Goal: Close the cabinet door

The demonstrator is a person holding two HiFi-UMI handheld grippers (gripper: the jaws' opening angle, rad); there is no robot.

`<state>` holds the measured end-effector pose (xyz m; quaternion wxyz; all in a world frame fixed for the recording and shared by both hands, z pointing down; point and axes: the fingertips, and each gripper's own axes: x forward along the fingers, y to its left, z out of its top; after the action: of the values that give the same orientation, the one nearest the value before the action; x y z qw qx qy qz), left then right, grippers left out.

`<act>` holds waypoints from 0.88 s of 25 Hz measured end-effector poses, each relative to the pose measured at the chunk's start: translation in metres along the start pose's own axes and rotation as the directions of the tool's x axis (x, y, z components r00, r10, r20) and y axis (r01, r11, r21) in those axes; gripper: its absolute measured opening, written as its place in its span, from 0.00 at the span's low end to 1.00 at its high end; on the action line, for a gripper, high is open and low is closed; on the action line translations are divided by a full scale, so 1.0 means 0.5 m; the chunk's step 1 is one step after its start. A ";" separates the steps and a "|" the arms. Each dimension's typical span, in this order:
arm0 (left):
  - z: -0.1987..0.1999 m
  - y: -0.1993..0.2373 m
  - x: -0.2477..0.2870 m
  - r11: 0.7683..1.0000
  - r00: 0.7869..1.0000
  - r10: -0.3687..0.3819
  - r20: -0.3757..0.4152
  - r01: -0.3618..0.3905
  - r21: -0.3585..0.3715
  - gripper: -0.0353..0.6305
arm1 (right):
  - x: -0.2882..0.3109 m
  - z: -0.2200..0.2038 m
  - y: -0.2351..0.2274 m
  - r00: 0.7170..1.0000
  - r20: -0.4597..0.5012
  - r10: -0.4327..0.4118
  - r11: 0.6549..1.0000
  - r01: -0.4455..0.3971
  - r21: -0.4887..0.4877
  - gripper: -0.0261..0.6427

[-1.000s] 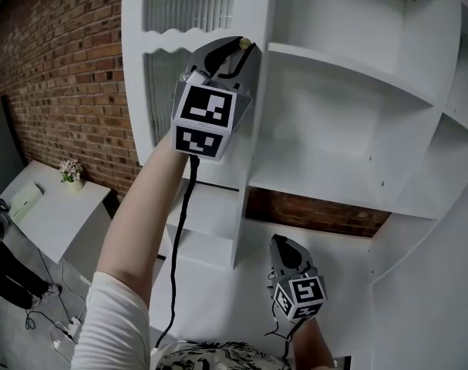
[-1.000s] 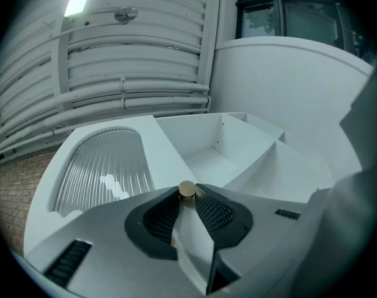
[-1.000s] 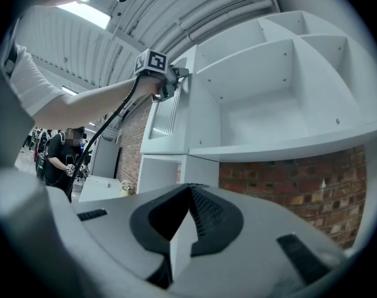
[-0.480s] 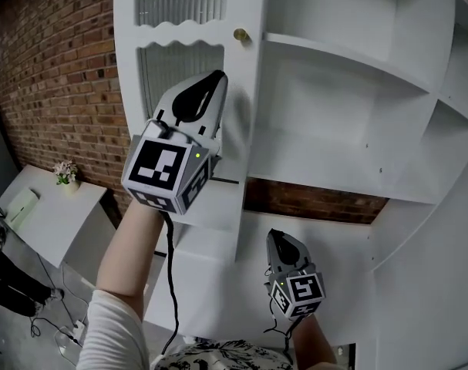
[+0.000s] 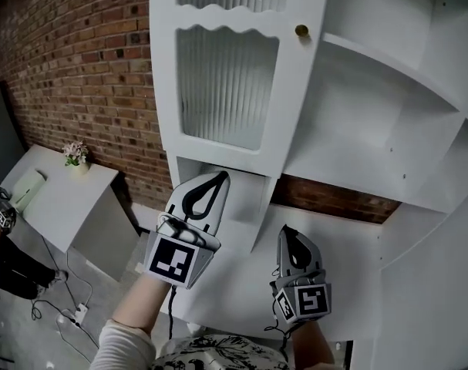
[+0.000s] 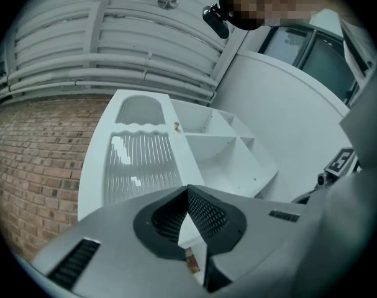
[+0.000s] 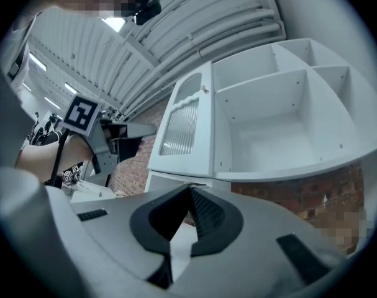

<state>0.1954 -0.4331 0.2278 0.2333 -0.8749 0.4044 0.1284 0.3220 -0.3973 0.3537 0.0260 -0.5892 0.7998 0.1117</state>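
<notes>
Brick wall (image 5: 79, 91) backs a white cabinet (image 5: 428, 23), door (image 5: 227, 83) open, shelves (image 5: 357, 179) showing.

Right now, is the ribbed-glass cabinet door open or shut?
Open: the cabinet door stands swung out to the left, its brass knob on the free edge, and the white shelves beside it are fully exposed.
</notes>
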 end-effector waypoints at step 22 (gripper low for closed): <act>-0.231 0.028 -0.191 0.977 0.965 -0.094 -0.243 0.043 -0.208 0.07 | 0.049 -0.041 0.135 1.000 -0.019 0.009 1.000 -0.010 -0.021 0.04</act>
<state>0.1276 -0.4380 0.3621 0.0950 -0.9166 0.3853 0.0483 0.2523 -0.4053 0.3793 0.0118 -0.5866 0.8016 0.1149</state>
